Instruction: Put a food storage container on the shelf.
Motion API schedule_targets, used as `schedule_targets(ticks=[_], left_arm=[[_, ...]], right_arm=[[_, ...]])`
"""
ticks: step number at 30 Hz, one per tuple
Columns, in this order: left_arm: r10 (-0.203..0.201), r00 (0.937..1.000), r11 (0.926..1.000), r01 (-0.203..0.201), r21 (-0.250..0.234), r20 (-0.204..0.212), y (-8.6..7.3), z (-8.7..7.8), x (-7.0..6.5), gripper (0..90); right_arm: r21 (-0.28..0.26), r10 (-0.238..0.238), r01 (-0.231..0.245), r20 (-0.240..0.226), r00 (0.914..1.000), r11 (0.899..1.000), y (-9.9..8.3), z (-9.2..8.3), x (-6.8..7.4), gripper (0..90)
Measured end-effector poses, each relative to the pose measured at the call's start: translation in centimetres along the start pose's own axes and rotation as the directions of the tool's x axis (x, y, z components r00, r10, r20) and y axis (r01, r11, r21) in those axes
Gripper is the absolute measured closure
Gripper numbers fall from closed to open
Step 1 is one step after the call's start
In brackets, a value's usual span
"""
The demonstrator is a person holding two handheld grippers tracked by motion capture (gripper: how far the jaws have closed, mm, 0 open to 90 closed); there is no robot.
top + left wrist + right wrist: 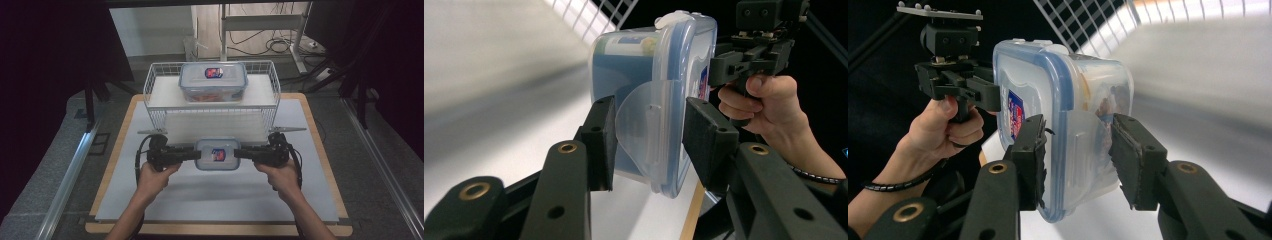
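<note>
Lidded clear box (217, 154) with blurred contents, gripped at its ends by left claw (198, 154) and right claw (237, 152); second lidded box (213, 81) on wire rack (150, 87), reddish contents

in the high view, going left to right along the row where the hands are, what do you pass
Left hand → left tongs → small lidded container → right tongs → right hand.
</note>
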State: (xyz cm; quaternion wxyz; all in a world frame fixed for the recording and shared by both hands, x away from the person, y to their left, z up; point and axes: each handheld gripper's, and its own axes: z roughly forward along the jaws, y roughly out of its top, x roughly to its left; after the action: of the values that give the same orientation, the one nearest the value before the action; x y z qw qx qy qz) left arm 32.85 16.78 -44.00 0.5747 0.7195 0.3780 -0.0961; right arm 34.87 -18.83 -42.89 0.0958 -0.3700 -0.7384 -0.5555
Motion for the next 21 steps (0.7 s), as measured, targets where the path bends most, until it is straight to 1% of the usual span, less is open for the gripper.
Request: schedule_targets(ticks=[2,6,8,10,12,14,15,17,21], left_arm=[[0.017,0.9998,0.9998,-0.017,-0.013,-0.003,1.4,-0.4,-0.4,57.8],[0.041,0.9991,0.9986,-0.042,-0.033,-0.014,4.0,-1.2,-1.2,57.8],[0.043,0.9989,0.9982,-0.044,-0.041,-0.017,4.9,-1.5,-1.5,57.9],[0.051,0.9985,0.9975,-0.052,-0.048,-0.018,6.3,-1.8,-1.7,57.9],[0.056,0.9983,0.997,-0.057,-0.054,-0.02,7.3,-2.1,-1.9,57.8],[0.053,0.9983,0.9964,-0.055,-0.065,-0.023,8.5,-2.3,-2.1,57.7],[0.06,0.9979,0.9958,-0.061,-0.069,-0.025,9.2,-2.6,-2.1,57.7],[0.06,0.9978,0.9945,-0.062,-0.084,-0.03,10.3,-2.8,-2.3,57.5],[0.065,0.9975,0.9923,-0.067,-0.104,-0.03,12.8,-3.4,-2.4,57.4]], right_arm=[[-0.012,-0.012,0.012,0.002,0.9999,1.0,1.1,-0.2,0.4,58.0],[-0.043,-0.035,0.035,0.006,0.9994,0.998,3.9,-0.7,1.3,57.8],[-0.053,-0.043,0.043,0.008,0.9991,0.998,5.1,-0.9,1.6,57.6],[-0.06,-0.051,0.051,0.009,0.9987,0.997,6.2,-1.0,1.9,57.6],[-0.065,-0.058,0.058,0.01,0.9983,0.996,7.5,-1.1,2.2,57.6],[-0.069,-0.062,0.062,0.009,0.998,0.996,8.8,-1.2,2.4,57.6],[-0.072,-0.064,0.065,0.009,0.9979,0.995,9.3,-1.3,2.5,57.6],[-0.079,-0.068,0.069,0.01,0.9976,0.994,10.5,-1.3,2.8,57.6],[-0.101,-0.085,0.086,0.019,0.9962,0.991,13.0,-1.5,3.3,57.6]])
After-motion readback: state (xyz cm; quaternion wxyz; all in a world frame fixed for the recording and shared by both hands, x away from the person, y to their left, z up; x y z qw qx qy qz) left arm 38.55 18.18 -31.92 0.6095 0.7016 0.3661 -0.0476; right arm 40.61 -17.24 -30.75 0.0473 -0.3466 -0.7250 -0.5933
